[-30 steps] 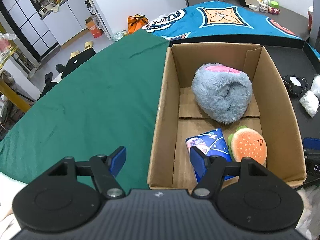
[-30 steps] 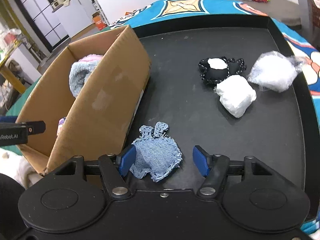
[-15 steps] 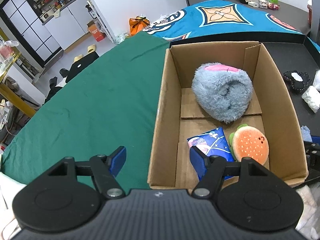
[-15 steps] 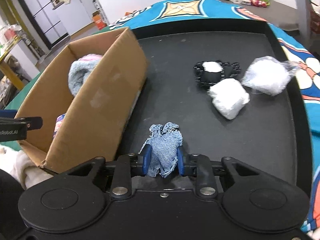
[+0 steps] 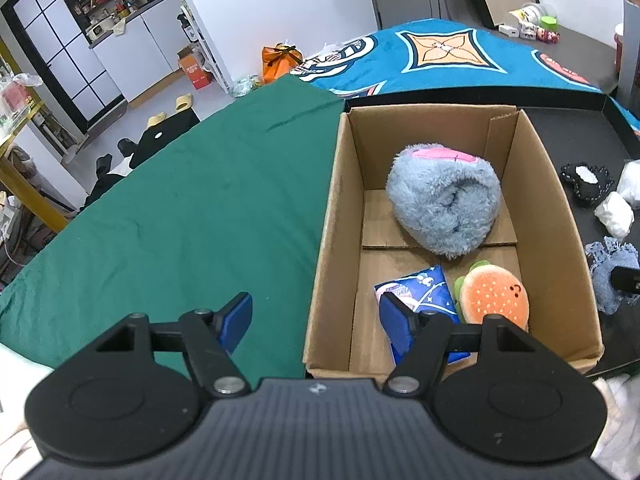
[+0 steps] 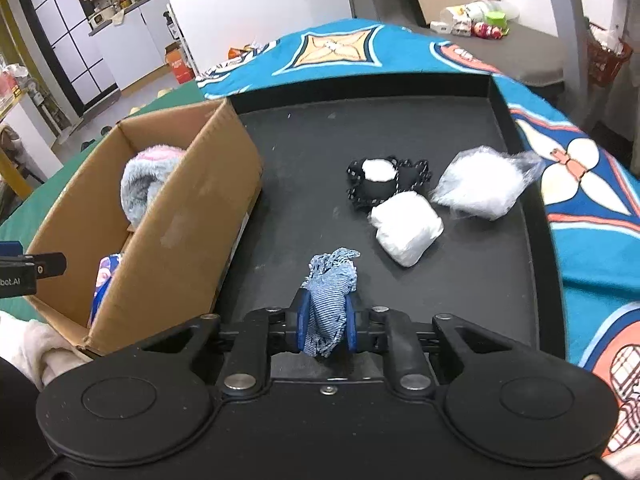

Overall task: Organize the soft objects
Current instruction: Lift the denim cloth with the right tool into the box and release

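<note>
My right gripper (image 6: 326, 326) is shut on a frayed blue denim piece (image 6: 330, 300), squeezed narrow between the blue pads over the black tray (image 6: 304, 152). The denim piece (image 5: 612, 268) also shows at the right edge of the left wrist view. To the left stands an open cardboard box (image 6: 192, 220). Inside the box (image 5: 336, 208) lie a fluffy blue-grey plush (image 5: 442, 204), a burger plush (image 5: 494, 296) and a blue packet (image 5: 420, 286). My left gripper (image 5: 316, 316) is open, with the box's left wall between its fingers, one finger inside the box and nothing gripped.
On the tray beyond the denim lie a white wrapped bundle (image 6: 406, 226), a white fluffy bag (image 6: 478, 186) and a black beaded item (image 6: 384, 184). A green cloth (image 5: 180, 220) covers the table left of the box. A patterned blue cloth (image 6: 592, 208) lies to the right.
My right gripper closed on the denim piece, bunching it up from flat on the tray into a narrow fold. The left gripper stayed where it was, open.
</note>
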`<state>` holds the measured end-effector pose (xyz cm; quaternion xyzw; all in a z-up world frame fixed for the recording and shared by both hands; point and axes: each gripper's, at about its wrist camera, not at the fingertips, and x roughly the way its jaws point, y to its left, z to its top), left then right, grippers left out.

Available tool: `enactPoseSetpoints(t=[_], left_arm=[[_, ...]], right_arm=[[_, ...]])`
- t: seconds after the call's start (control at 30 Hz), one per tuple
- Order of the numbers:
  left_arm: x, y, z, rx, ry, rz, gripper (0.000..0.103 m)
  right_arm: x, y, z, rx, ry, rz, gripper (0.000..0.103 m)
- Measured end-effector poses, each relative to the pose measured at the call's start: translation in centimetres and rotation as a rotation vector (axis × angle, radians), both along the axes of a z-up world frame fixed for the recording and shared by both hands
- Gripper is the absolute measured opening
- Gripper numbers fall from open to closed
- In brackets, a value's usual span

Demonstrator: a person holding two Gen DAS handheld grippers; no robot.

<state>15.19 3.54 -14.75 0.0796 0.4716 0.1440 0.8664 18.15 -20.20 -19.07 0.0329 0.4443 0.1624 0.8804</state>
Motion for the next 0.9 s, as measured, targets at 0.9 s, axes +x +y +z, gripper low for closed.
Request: enactPoseSetpoints(t=[0.9], left_arm=[[-1.0, 2.3, 0.8, -0.156, -0.081, -0.003, 0.069]], right_arm=[[-1.3, 2.3, 7.4, 0.008, -0.175, -0.012, 0.013]])
